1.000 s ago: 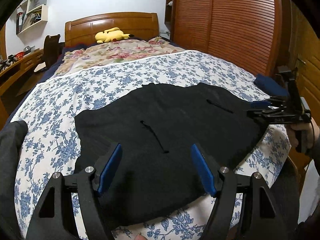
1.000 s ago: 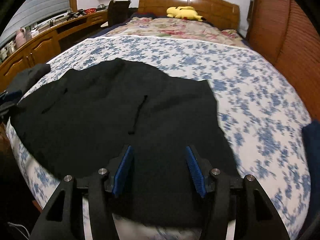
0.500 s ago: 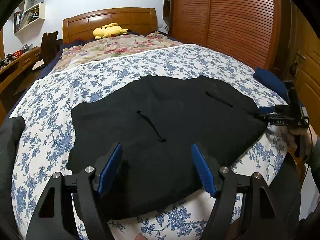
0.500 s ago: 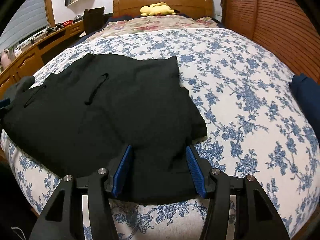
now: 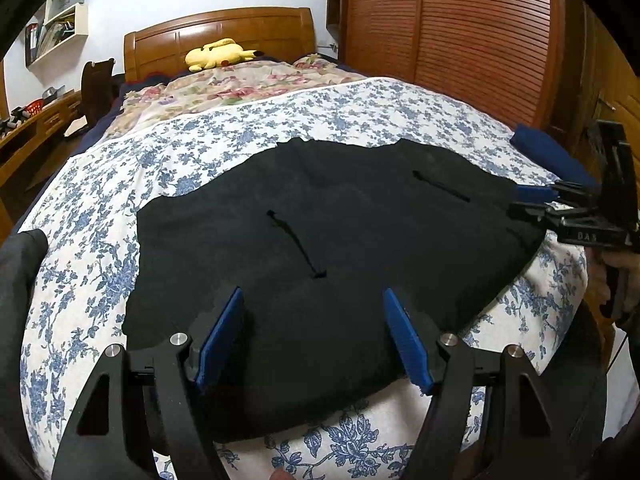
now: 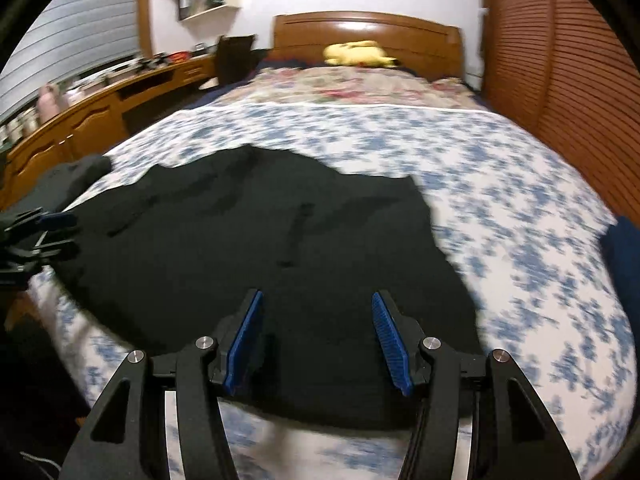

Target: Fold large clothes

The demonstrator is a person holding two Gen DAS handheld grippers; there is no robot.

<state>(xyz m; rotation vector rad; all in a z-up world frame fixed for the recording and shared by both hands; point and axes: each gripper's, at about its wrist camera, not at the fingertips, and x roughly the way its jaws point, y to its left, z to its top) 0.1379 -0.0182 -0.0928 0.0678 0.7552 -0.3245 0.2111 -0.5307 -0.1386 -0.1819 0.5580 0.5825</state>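
A large black garment lies spread flat on the foot of the bed, with two dark drawstrings on top; it also shows in the right wrist view. My left gripper is open and empty, just above the garment's near edge. My right gripper is open and empty over the garment's near right part. In the left wrist view the right gripper sits at the garment's right edge. In the right wrist view the left gripper shows at the garment's left edge.
The bed has a blue-flowered white sheet and a floral quilt with a yellow plush toy at the wooden headboard. A blue folded item lies at the bed's right edge. A wardrobe stands right, a desk left.
The right wrist view has swung back to the left and is blurred with motion. The left gripper has shifted slightly along the near edge. Both stay open.
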